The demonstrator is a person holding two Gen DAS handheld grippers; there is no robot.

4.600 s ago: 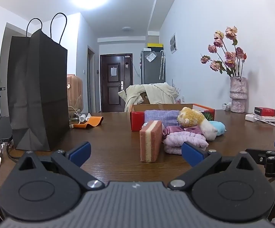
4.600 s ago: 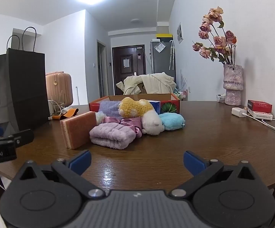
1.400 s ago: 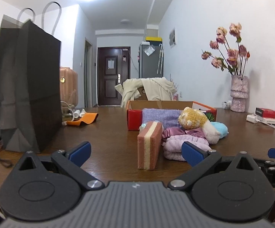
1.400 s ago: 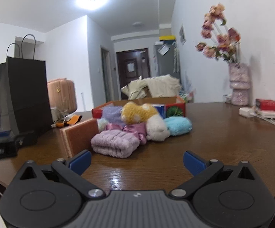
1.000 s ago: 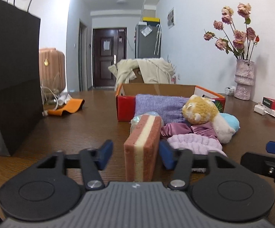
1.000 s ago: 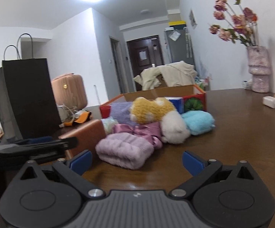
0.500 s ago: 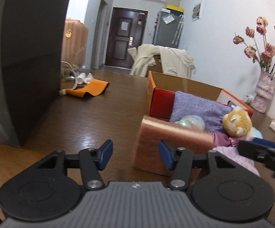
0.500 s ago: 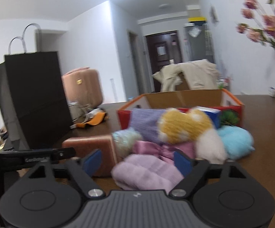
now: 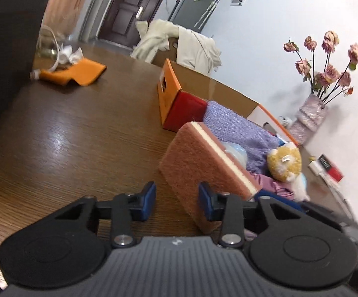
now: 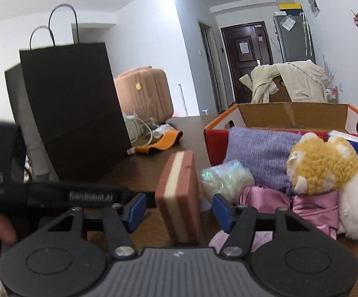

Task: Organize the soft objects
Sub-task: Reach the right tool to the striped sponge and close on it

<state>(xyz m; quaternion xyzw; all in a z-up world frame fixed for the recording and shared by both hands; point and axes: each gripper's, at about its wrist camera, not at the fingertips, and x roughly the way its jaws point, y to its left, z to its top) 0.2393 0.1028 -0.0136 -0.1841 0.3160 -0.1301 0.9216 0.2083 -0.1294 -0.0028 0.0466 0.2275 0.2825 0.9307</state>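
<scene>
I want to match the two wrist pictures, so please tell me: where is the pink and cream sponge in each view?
Left wrist: the sponge leans just right of centre, its broad pink face showing, by the left gripper.
Right wrist: the sponge stands on edge at lower centre, its striped edge showing, between the fingers of the right gripper.
Shared landmark: the red and orange cardboard box behind it.

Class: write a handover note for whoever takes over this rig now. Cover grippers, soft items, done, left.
Left gripper: open, jaws just closing, empty; sponge beside it.
Right gripper: open, jaws just closing around the upright sponge, not yet gripping.
Plush and purple cloth are piled on the table before the box.
Done: nothing seen boxed.
To do: grip sponge, sort everything.
</scene>
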